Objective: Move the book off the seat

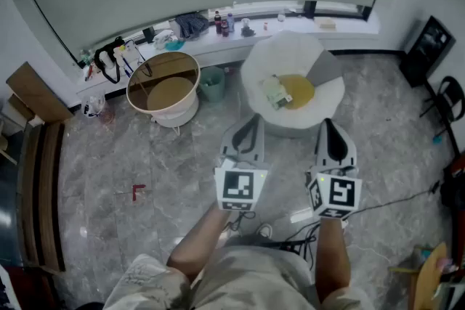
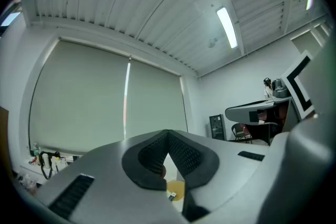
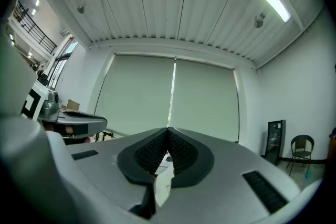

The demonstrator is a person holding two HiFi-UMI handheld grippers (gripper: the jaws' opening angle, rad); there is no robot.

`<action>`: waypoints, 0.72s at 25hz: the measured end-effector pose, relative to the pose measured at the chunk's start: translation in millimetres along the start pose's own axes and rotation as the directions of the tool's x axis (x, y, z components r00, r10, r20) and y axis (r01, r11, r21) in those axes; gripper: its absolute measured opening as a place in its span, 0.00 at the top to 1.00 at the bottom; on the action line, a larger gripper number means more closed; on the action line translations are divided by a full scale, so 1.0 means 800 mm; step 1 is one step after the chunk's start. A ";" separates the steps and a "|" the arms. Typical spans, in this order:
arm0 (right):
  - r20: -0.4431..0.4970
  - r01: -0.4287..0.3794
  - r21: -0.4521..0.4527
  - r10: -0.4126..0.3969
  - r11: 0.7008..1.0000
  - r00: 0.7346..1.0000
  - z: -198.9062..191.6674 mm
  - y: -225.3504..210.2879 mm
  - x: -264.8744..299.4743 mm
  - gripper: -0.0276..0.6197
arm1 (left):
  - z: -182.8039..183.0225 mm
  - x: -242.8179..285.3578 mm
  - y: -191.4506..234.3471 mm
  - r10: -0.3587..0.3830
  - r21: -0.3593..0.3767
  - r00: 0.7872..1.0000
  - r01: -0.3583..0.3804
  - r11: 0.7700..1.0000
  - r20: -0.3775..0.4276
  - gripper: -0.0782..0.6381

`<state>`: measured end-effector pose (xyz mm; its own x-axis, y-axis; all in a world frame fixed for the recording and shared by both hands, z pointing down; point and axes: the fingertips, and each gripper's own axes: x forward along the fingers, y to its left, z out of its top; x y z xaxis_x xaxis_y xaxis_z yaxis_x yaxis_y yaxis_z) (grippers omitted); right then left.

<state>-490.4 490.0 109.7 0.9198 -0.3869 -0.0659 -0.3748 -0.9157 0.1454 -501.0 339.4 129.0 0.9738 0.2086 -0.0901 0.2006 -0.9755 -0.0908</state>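
Firmly closed, both grippers level before the seat

Pad to pad: in the left gripper view the black ribbed fingers (image 2: 152,157) meet at their tips with nothing between them, and the right gripper view shows its ribbed fingers (image 3: 181,152) pressed together the same way, also empty. Through the slot under the left tips a patch of yellow cushion (image 2: 177,189) shows; under the right tips, a pale sliver of the seat (image 3: 163,186).

From the head view, the left gripper (image 1: 251,120) and the right gripper (image 1: 328,124) are held side by side, level, noses toward the white round seat (image 1: 290,58), their marker cubes facing up. Bare forearms run back from them to the person's lap, the left forearm (image 1: 205,232) angled inward, the right forearm (image 1: 331,258) nearly straight.

Neither gripper touches the book (image 1: 275,92). It lies flat on the seat, just beside the left edge of the yellow cushion (image 1: 298,91), beyond the left gripper's tips. Its long axis seems to run from upper left to lower right in the head view; it is too small to tell the spine end.

Left of the seat stand a teal bin (image 1: 212,83) and a round tub (image 1: 164,88) on the marble floor (image 1: 109,156).
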 end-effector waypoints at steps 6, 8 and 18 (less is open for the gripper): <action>-0.001 0.013 0.013 -0.013 1.000 1.000 -0.001 -0.018 -0.002 0.95 | 0.007 0.009 -0.018 -0.015 0.015 1.000 0.015 1.000 0.013 0.89; 0.003 0.011 0.018 -0.011 1.000 1.000 -0.004 -0.025 -0.001 0.95 | 0.007 0.014 -0.025 -0.016 0.021 1.000 0.016 1.000 0.010 0.89; 0.029 -0.011 0.039 0.010 0.999 1.000 -0.023 -0.083 0.008 0.95 | 0.000 0.054 -0.070 0.009 0.047 1.000 -0.008 0.999 -0.005 0.89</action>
<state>-458.0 550.2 117.9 0.9122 -0.3991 -0.0927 -0.3893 -0.9148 0.1079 -470.4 402.7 130.1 0.9761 0.1998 -0.0854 0.1871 -0.9728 -0.1365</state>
